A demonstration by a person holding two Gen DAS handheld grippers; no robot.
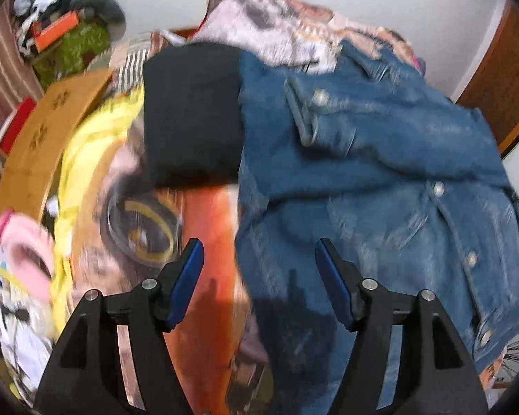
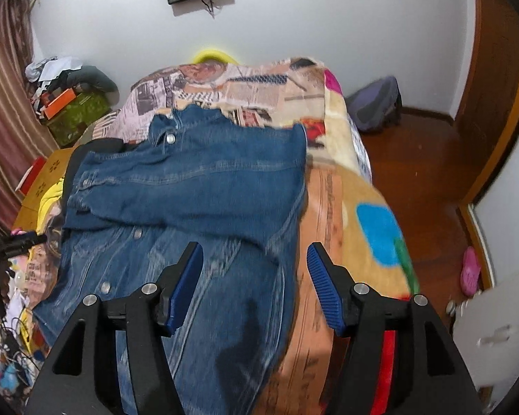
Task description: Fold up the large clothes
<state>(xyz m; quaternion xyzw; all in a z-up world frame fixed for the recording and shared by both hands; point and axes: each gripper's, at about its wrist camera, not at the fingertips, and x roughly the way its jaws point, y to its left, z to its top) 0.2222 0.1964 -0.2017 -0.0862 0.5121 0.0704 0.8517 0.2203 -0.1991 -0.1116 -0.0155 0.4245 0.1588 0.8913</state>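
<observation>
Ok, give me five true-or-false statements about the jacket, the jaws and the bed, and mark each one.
1. The denim jacket lies on the patterned blanket. True.
2. The left gripper has its jaws clamped on the jacket. False: the jaws stand apart with nothing between them.
3. A black folded garment lies beside the jacket. True.
4. The right gripper is shut on a sleeve. False: its jaws are open and empty.
5. The jacket's metal buttons can be seen. True.
</observation>
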